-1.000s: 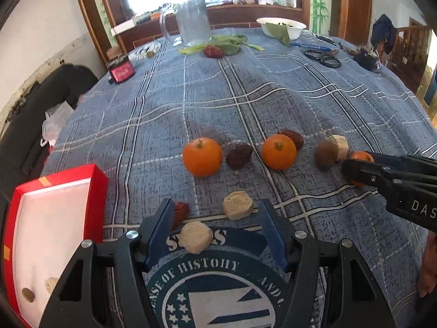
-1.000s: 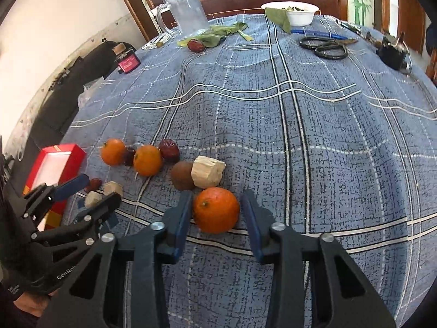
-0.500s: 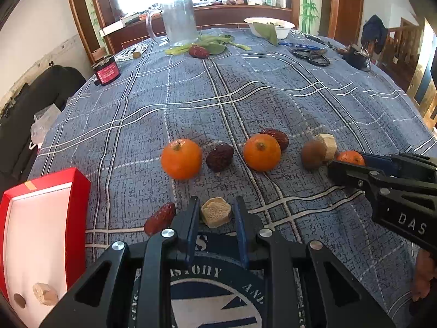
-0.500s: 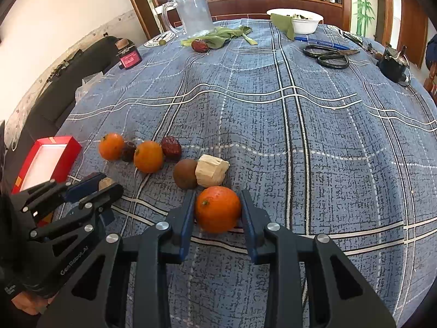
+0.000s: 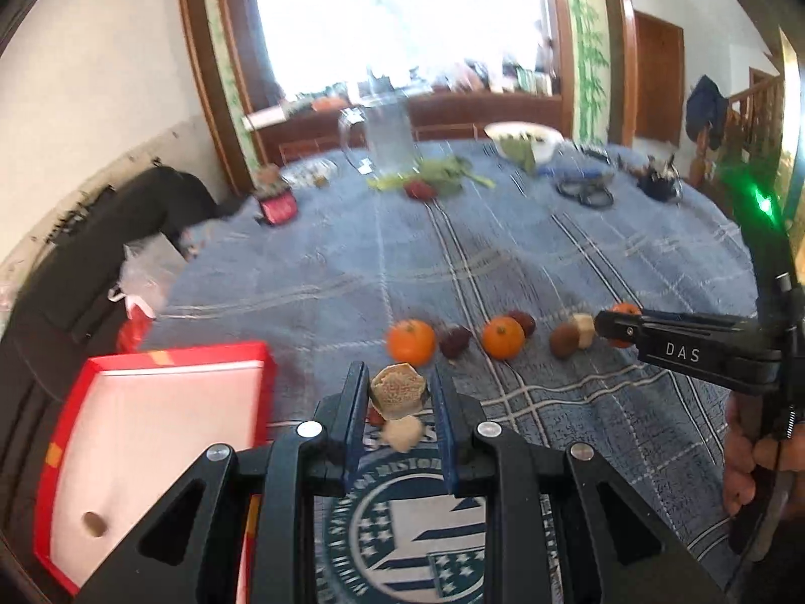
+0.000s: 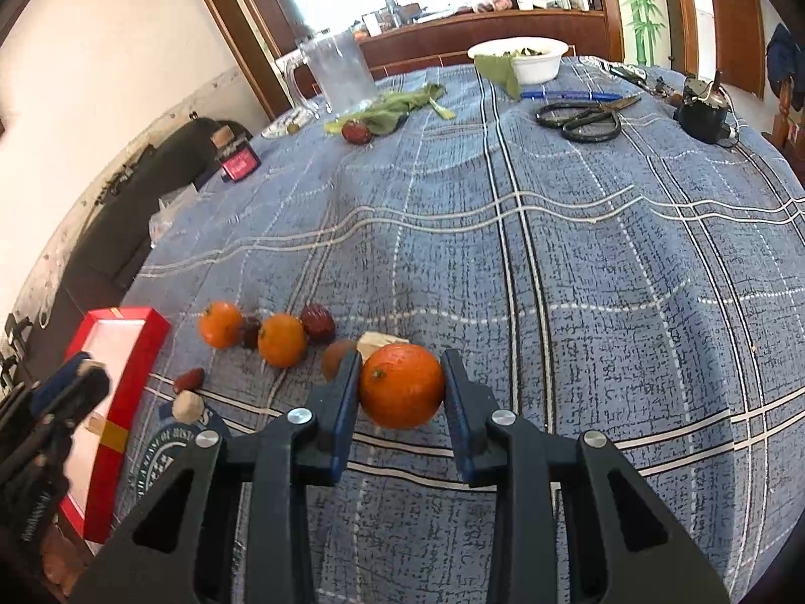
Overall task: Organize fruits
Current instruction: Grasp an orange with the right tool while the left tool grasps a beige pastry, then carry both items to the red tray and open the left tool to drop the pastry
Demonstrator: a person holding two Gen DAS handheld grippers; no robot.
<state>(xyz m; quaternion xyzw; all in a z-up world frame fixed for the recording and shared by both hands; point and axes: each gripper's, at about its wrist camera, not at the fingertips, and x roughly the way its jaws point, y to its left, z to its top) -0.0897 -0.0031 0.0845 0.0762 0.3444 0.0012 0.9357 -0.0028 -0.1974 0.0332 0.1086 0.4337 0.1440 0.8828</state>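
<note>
Left wrist view: the left gripper (image 5: 400, 395) is clamped on a tan hexagonal piece (image 5: 397, 391), lifted clear of the tablecloth (image 5: 503, 261) at its near edge, beside the red box (image 5: 151, 433) at the near left corner. The piece looks light, stiff and possibly crumbly; hold it by its flat opposing sides with moderate force. Right wrist view: the right gripper (image 6: 400, 392) is clamped on an orange (image 6: 401, 385), seemingly just above the cloth near the fruit row. The orange is round, firm and smooth-skinned; grip it across the widest girth to prevent rolling.
</note>
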